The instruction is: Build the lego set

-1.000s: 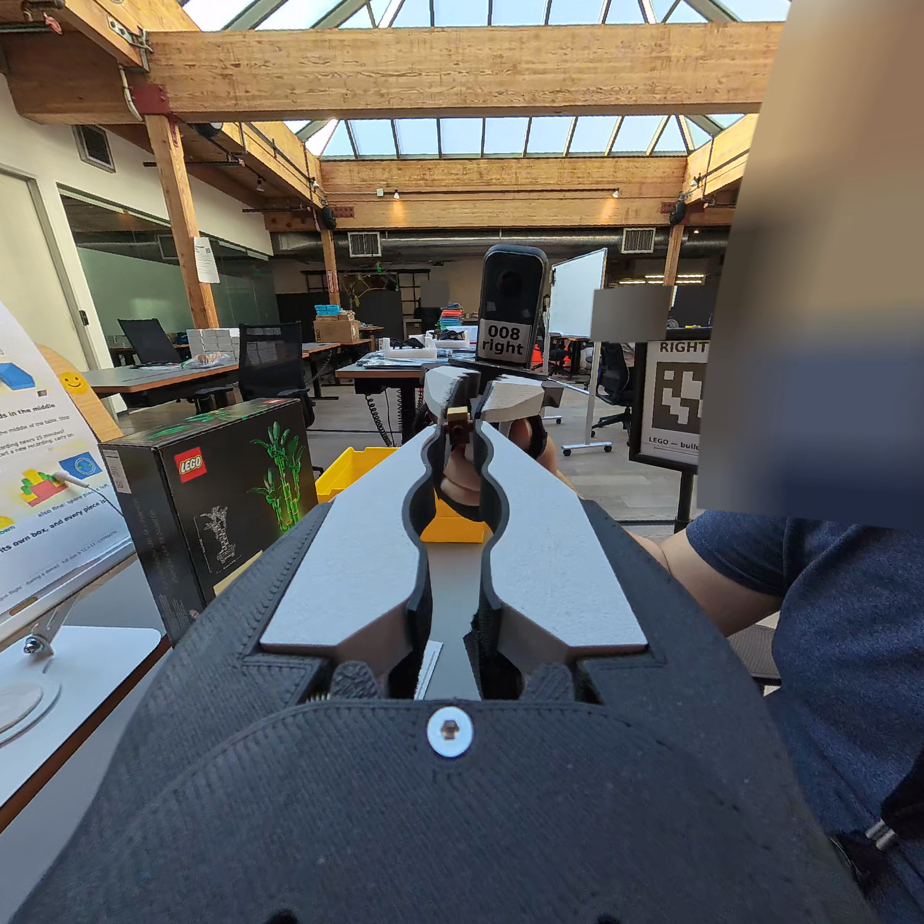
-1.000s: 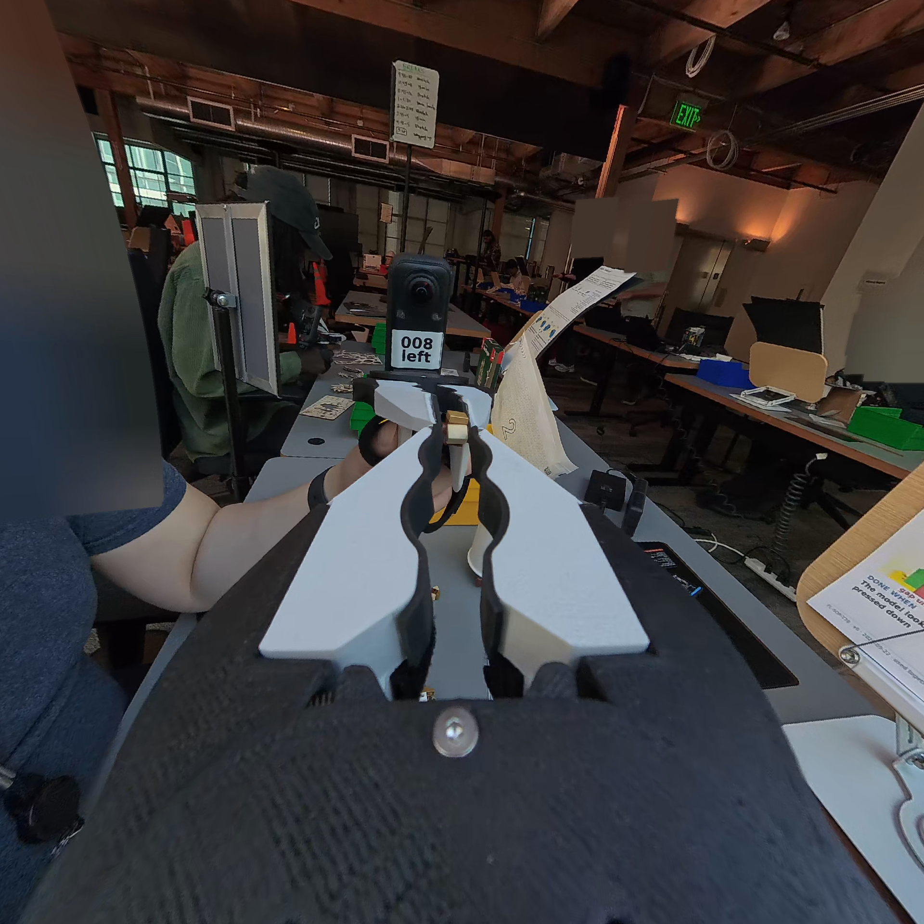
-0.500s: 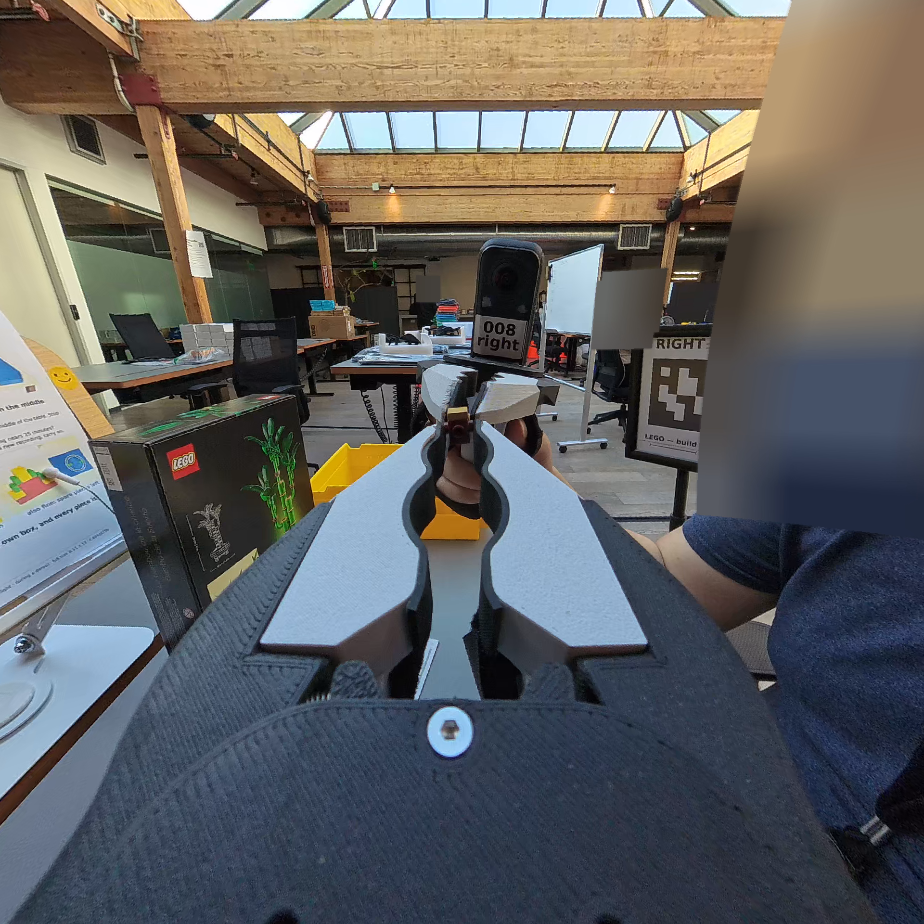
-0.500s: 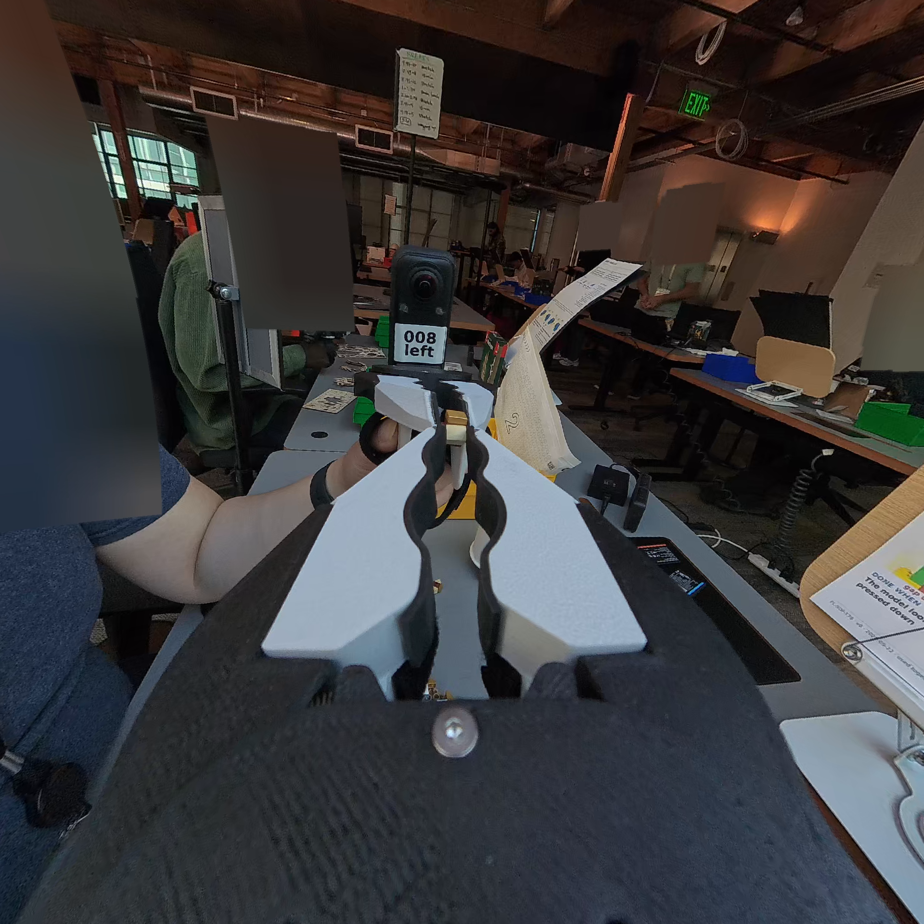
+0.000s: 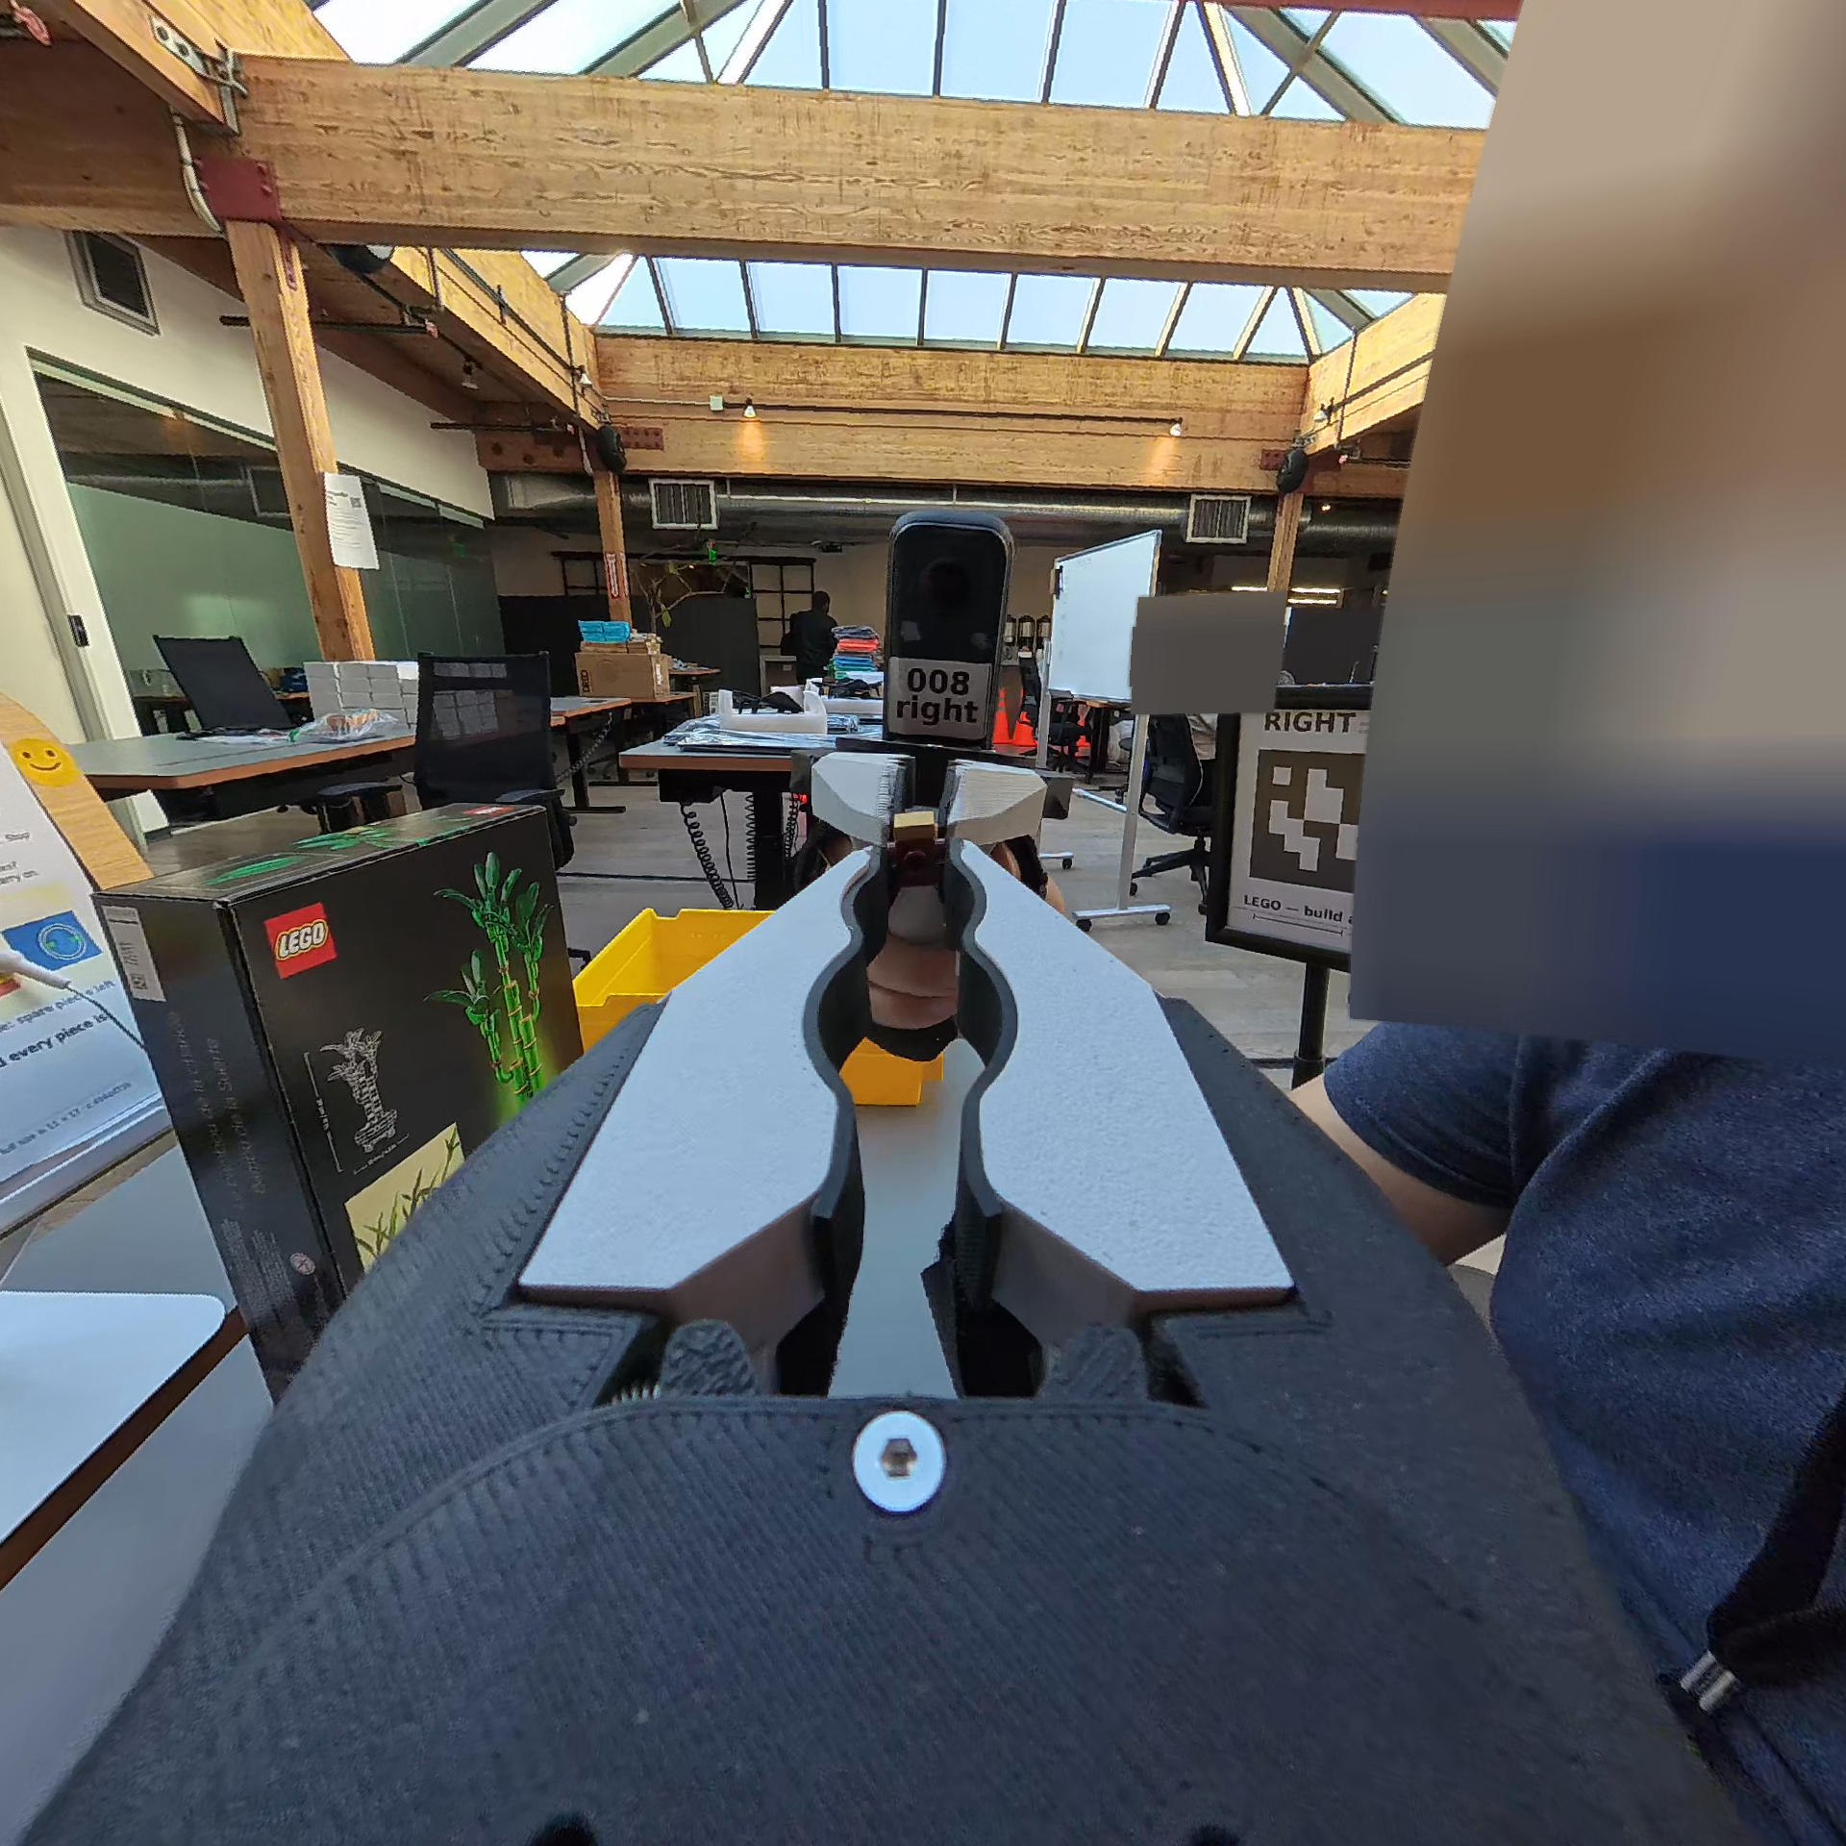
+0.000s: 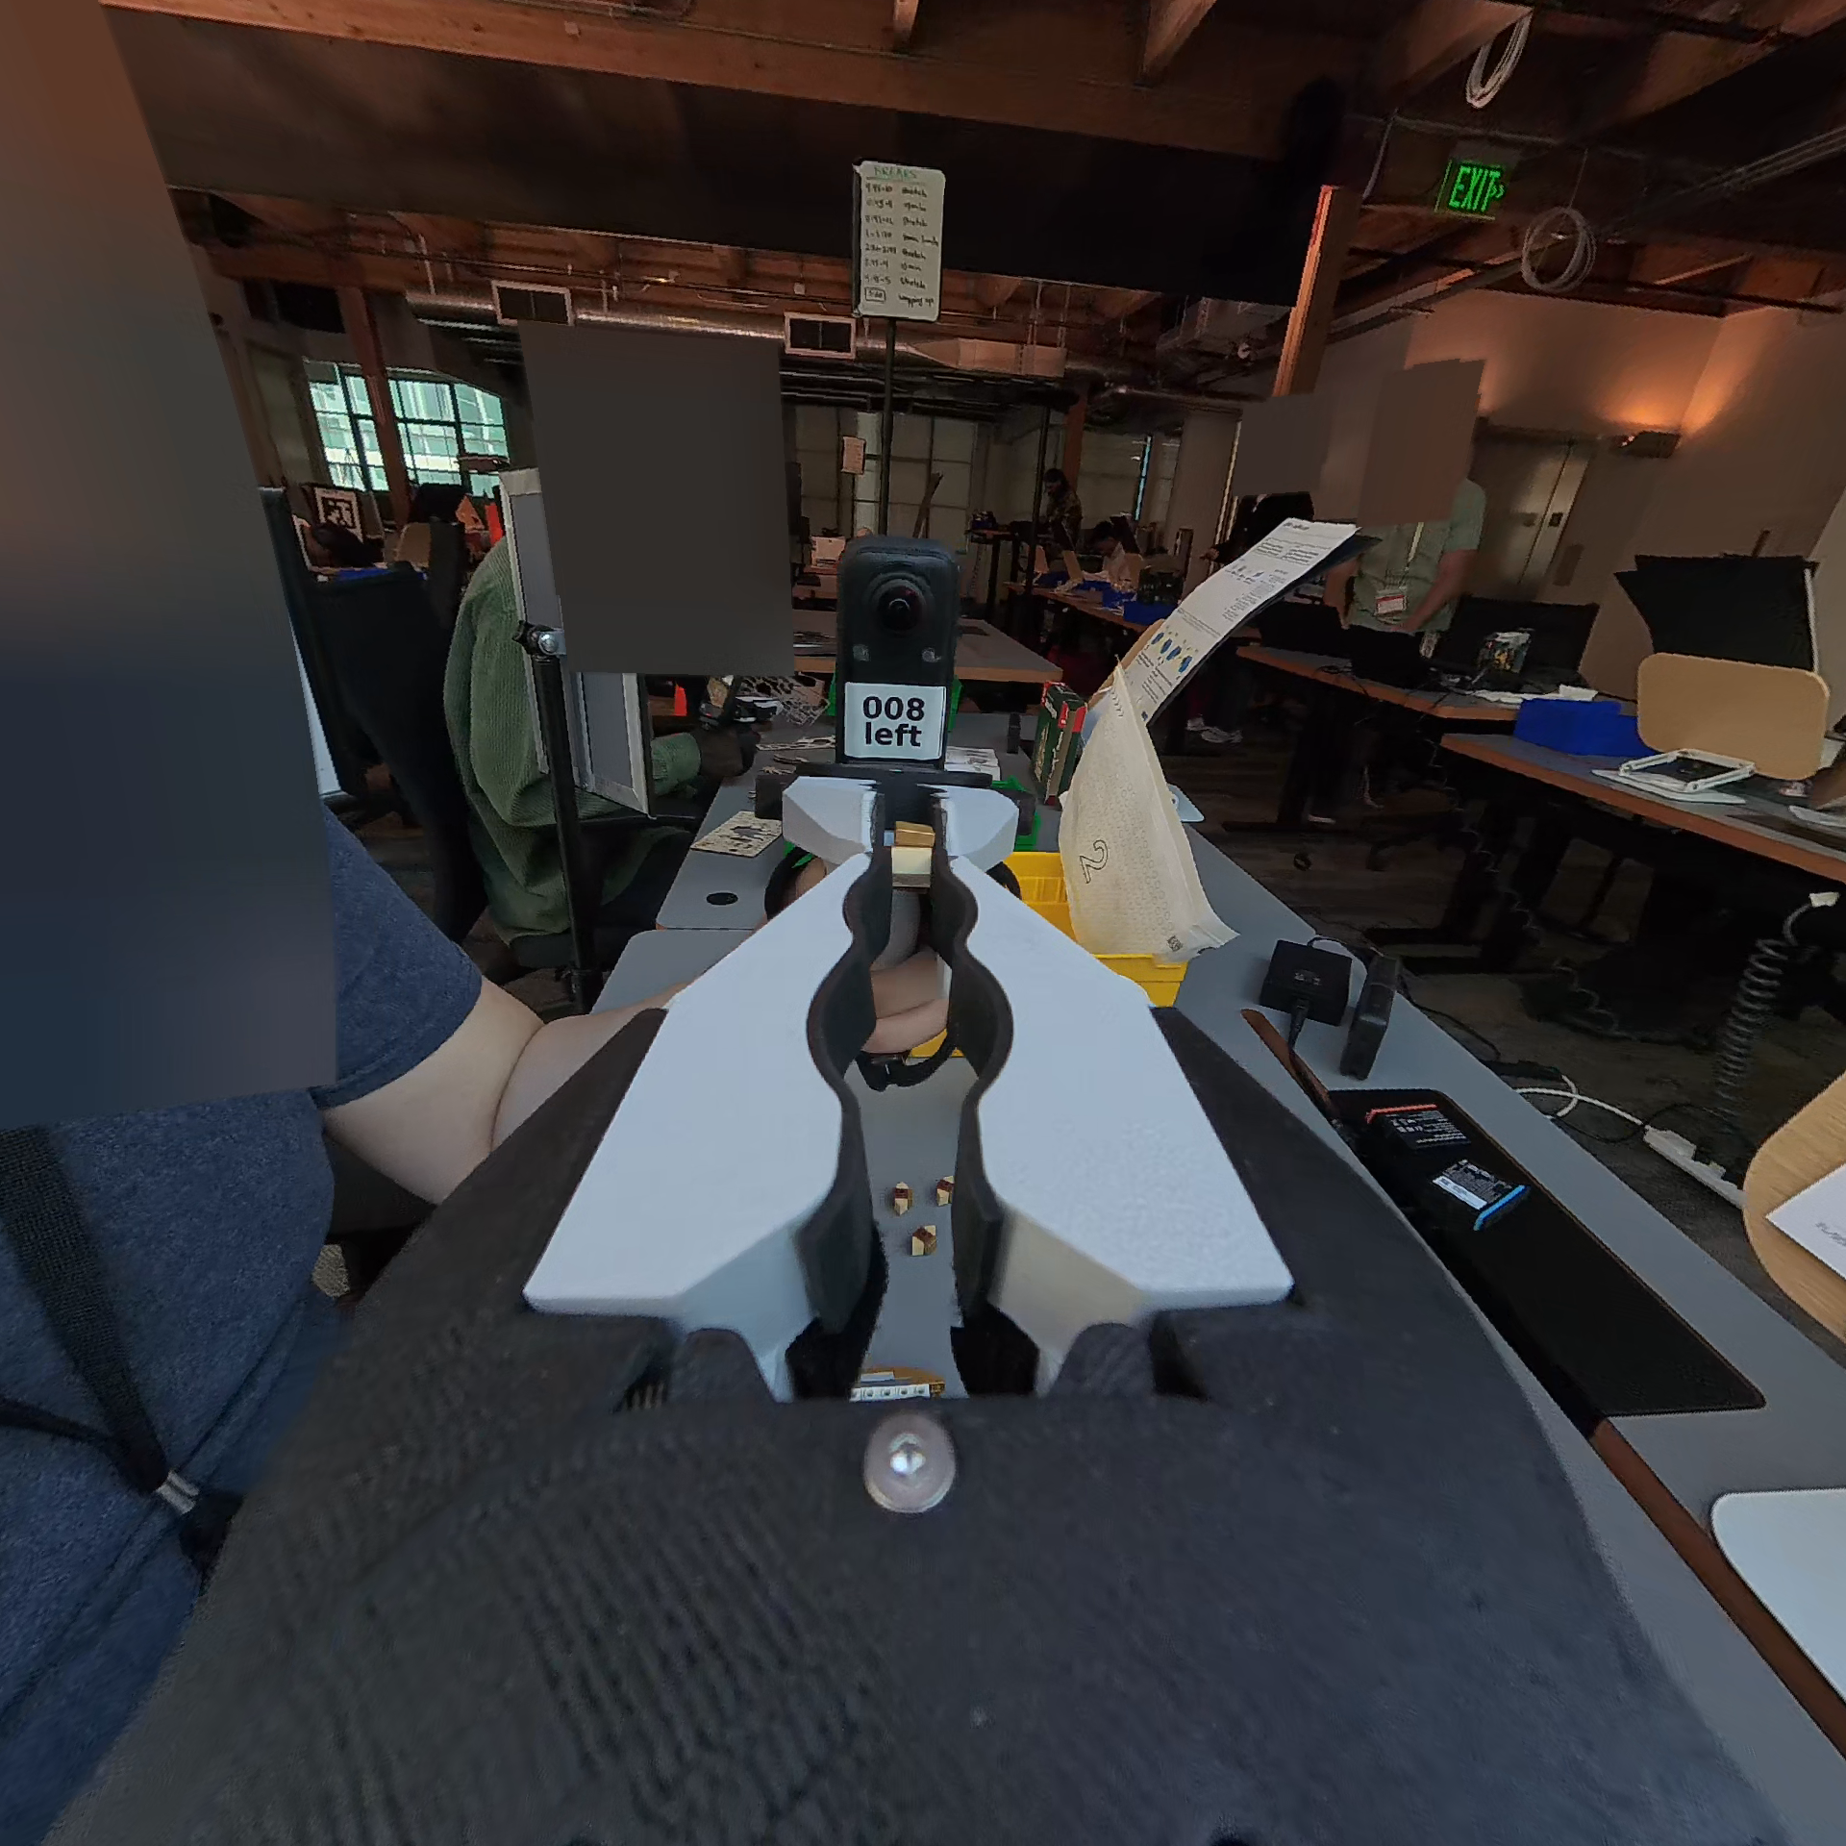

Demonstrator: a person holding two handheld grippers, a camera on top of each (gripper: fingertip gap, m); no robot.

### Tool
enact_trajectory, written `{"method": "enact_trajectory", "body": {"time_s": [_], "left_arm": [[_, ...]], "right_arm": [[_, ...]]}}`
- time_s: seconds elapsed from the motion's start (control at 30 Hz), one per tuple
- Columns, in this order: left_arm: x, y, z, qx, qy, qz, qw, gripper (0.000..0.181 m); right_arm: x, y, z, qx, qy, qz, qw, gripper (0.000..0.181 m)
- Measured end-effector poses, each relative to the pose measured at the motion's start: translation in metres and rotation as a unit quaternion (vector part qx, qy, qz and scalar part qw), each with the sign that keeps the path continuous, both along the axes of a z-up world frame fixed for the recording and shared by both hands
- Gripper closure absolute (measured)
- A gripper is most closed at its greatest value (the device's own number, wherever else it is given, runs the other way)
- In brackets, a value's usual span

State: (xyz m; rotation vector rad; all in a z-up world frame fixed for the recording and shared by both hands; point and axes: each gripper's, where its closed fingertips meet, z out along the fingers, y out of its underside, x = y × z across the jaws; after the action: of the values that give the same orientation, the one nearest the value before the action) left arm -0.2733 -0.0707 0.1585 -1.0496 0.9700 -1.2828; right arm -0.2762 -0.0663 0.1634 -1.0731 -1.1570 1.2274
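Facing tip to tip, left gripper [image 5: 914, 857] and right gripper [image 6: 907, 867] each clamp one end of a small tan-and-brown brick stack [image 5: 913, 837], held above the grey table [image 6: 1259, 1009].

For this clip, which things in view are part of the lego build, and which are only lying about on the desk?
Part of the build:
- left gripper, jaws shut on a dark red piece
- right gripper, jaws shut on a tan and gold piece
- three small loose pieces on the table
- yellow bin
- lego box

Lying about:
- black battery pack
- black adapter
- perforated paper bag
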Motion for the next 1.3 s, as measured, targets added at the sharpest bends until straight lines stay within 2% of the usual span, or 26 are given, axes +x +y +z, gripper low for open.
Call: {"method": "enact_trajectory", "body": {"time_s": [0.43,0.93,1.0,1.03,1.07,1.1,1.2,1.27,1.3], "left_arm": [[0.001,0.0,0.001,0.0,-0.011,-0.002,1.0,0.173],[0.005,0.004,-0.008,0.021,0.016,0.021,0.999,0.172],[0.012,0.005,-0.017,0.029,0.046,0.03,0.998,0.173],[0.023,0.004,-0.03,0.042,0.085,0.03,0.995,0.174],[0.035,0.004,-0.039,0.054,0.108,0.043,0.992,0.174],[0.035,0.006,-0.033,0.063,0.08,0.059,0.993,0.174],[0.023,0.01,-0.023,0.021,0.034,0.03,0.999,0.174],[0.016,0.015,-0.02,-0.001,0.016,0.017,1.0,0.174],[0.015,0.016,-0.022,-0.009,0.019,0.009,1.0,0.174]], "right_arm": [[0.0,-0.001,0.0,-0.03,0.013,0.027,0.999,0.175],[0.0,0.002,-0.005,-0.055,0.005,0.038,0.998,0.174],[-0.002,0.002,-0.008,-0.059,-0.002,0.039,0.997,0.175],[-0.009,-0.001,-0.017,-0.049,-0.031,0.039,0.998,0.181],[-0.019,-0.006,-0.029,-0.032,-0.066,0.042,0.996,0.177],[-0.017,0.0,-0.023,-0.022,-0.055,0.015,0.998,0.181],[0.014,0.013,-0.008,0.009,-0.054,-0.062,0.997,0.181],[0.032,0.017,0.008,0.009,-0.018,-0.09,0.996,0.169],[0.038,0.018,0.012,0.005,-0.009,-0.09,0.996,0.17]]}}
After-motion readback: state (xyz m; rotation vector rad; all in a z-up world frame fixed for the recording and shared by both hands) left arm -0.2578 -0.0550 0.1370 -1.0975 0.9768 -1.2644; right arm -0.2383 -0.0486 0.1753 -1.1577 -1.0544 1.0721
